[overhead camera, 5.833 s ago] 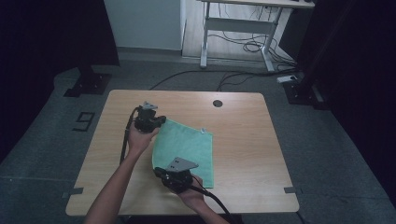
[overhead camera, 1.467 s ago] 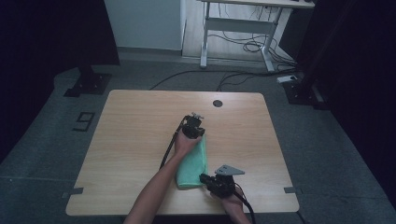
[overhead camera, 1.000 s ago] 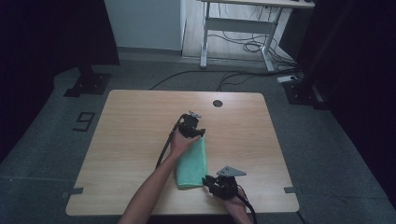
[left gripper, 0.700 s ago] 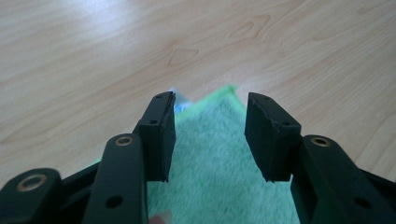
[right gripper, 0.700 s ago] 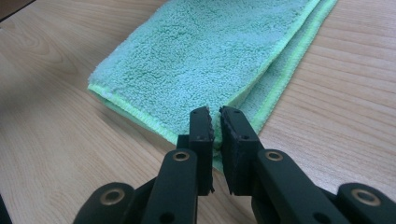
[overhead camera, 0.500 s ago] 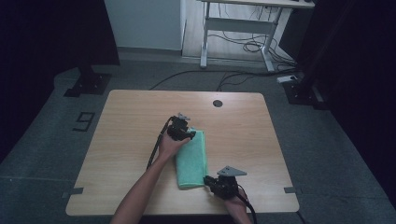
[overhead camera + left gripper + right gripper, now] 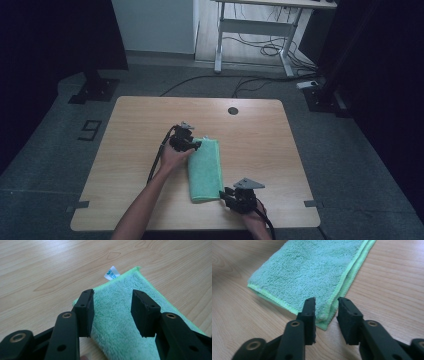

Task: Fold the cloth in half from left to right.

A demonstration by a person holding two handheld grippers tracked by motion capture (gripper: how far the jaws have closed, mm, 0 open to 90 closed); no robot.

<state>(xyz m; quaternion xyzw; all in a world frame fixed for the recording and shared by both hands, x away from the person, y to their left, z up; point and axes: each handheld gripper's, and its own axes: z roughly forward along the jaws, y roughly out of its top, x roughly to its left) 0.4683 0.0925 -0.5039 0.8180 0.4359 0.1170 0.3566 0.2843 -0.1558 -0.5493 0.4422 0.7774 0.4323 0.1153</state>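
While the left gripper (image 7: 196, 145) is hovering at the far left corner of the folded green cloth (image 7: 205, 169), its jaws are standing spread with nothing pinched between them. Seen from the left gripper view, the left gripper (image 7: 112, 312) is pointing over the cloth (image 7: 130, 325), and a small white tag (image 7: 111, 273) is sticking out from the cloth's far edge. That cloth is lying flat near the middle of the wooden worktop (image 7: 130, 125), folded into a narrow strip running from the far side toward the person. At its near right corner the right gripper (image 7: 223, 195) is sitting low by the worktop's near edge. Its jaws have just been opening, and in the right gripper view the right gripper (image 7: 326, 315) is standing apart around the cloth's (image 7: 312, 270) folded corner, the pads no longer pressing on it.
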